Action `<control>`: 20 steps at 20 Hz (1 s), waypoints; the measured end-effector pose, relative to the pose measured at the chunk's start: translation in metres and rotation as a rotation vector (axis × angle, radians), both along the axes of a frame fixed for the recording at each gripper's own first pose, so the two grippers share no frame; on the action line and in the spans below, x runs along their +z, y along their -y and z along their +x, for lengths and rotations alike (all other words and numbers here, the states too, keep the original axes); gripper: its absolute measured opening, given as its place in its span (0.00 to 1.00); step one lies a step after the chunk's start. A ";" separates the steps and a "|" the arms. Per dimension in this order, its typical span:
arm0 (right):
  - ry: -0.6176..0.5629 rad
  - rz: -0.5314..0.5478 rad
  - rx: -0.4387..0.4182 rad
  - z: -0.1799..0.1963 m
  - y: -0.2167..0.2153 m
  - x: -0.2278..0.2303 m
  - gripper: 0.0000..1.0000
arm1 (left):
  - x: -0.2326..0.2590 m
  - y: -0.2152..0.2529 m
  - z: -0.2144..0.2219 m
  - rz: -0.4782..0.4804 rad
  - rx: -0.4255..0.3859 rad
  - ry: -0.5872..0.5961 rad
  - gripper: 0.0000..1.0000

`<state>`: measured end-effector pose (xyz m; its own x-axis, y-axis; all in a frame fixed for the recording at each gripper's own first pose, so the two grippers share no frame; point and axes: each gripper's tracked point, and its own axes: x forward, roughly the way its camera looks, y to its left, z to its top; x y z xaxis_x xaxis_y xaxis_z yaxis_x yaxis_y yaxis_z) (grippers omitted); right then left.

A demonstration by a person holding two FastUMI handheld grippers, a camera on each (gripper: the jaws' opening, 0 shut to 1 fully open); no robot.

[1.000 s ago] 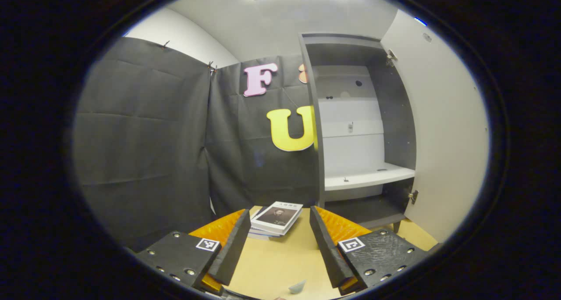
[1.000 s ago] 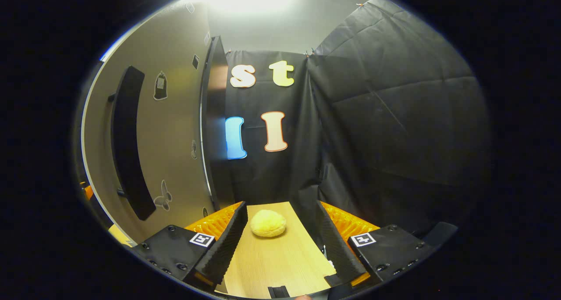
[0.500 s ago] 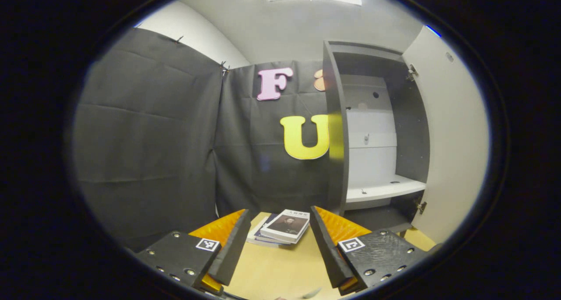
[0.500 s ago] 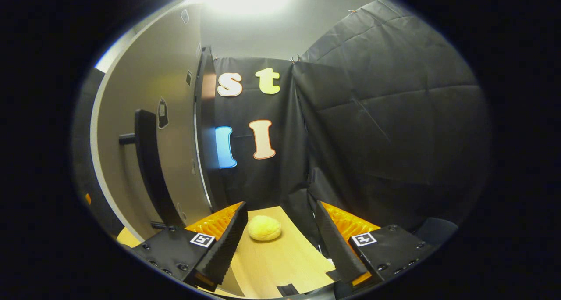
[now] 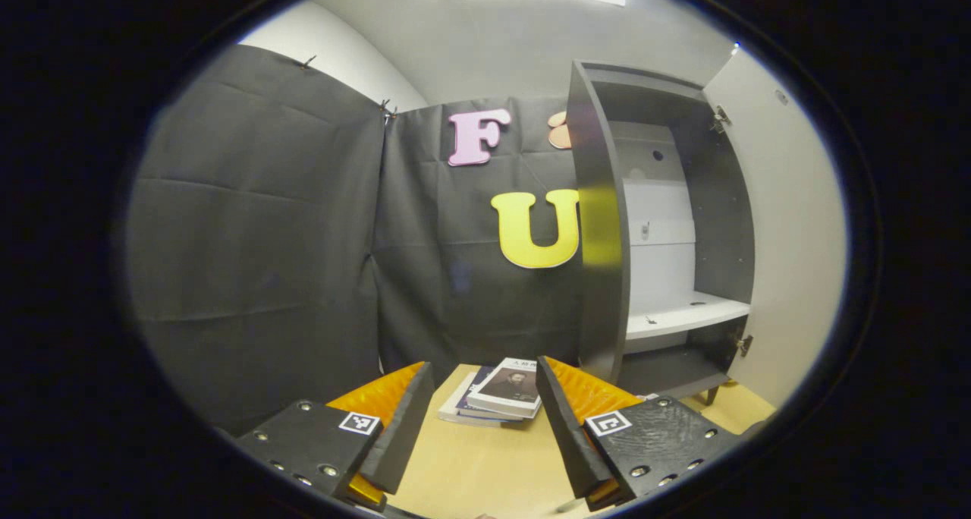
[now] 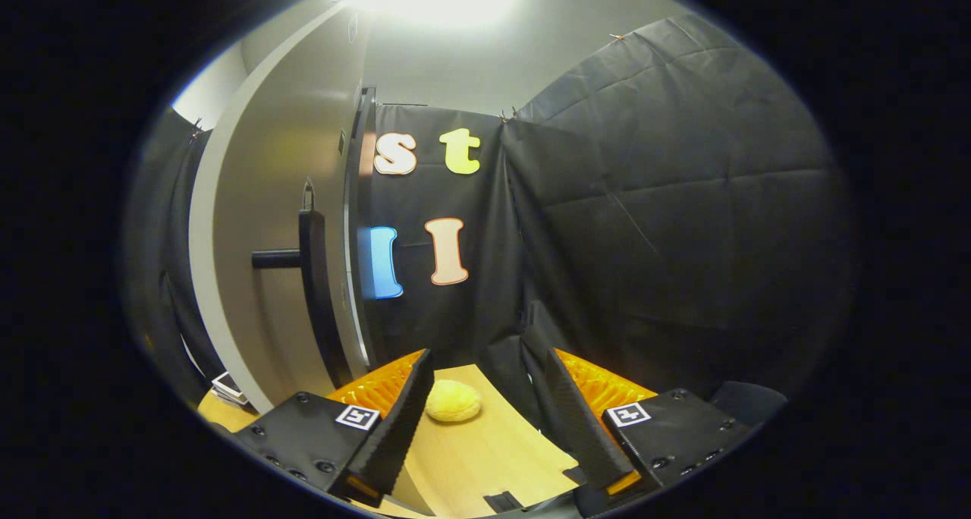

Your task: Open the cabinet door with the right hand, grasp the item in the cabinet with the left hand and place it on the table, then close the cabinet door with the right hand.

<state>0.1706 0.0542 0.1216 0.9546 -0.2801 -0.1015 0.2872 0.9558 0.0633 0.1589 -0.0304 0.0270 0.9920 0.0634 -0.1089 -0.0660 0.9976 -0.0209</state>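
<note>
Left gripper (image 5: pixel 482 420) wide open, empty, above table (image 5: pixel 485 466). Books (image 5: pixel 497 390) stacked flat on table, just left of cabinet (image 5: pixel 607 223); top cover pale with dark portrait. Door (image 5: pixel 789 223) open. Right gripper (image 6: pixel 485 420) wide open, empty; handle (image 6: pixel 315 291) to its left.

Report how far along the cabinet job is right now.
Done: the cabinet door stands open, the cabinet shelves look bare, and a stack of books lies on the table. In hand: nothing; the left gripper and right gripper are both open. Left: closing the door by its handle.
</note>
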 end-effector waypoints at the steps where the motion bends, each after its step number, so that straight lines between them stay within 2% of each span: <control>1: 0.002 -0.008 -0.006 -0.003 0.001 0.000 0.83 | 0.000 -0.002 0.001 -0.004 0.003 -0.001 0.81; 2: -0.001 -0.020 -0.011 -0.003 -0.002 0.001 0.89 | -0.003 -0.004 0.001 -0.009 0.002 -0.005 0.81; 3: -0.004 -0.031 -0.012 -0.006 -0.007 0.001 0.82 | -0.004 -0.005 0.002 -0.013 -0.001 -0.005 0.81; 5: -0.006 -0.052 -0.005 -0.007 -0.016 0.004 0.82 | -0.005 -0.007 0.004 -0.015 -0.009 -0.002 0.83; 6: -0.007 -0.052 0.003 -0.006 -0.022 0.004 0.89 | -0.005 -0.008 0.005 -0.013 -0.009 0.002 0.81; 15: -0.005 -0.051 0.059 -0.014 -0.074 0.002 0.89 | -0.014 -0.009 0.007 -0.049 -0.048 -0.001 0.83; 19: 0.004 -0.043 0.128 -0.010 -0.111 0.000 0.89 | -0.014 -0.011 0.008 -0.047 -0.060 0.006 0.81; 20: 0.005 -0.040 0.150 -0.008 -0.121 0.001 0.82 | -0.013 -0.012 0.008 -0.045 -0.061 0.008 0.83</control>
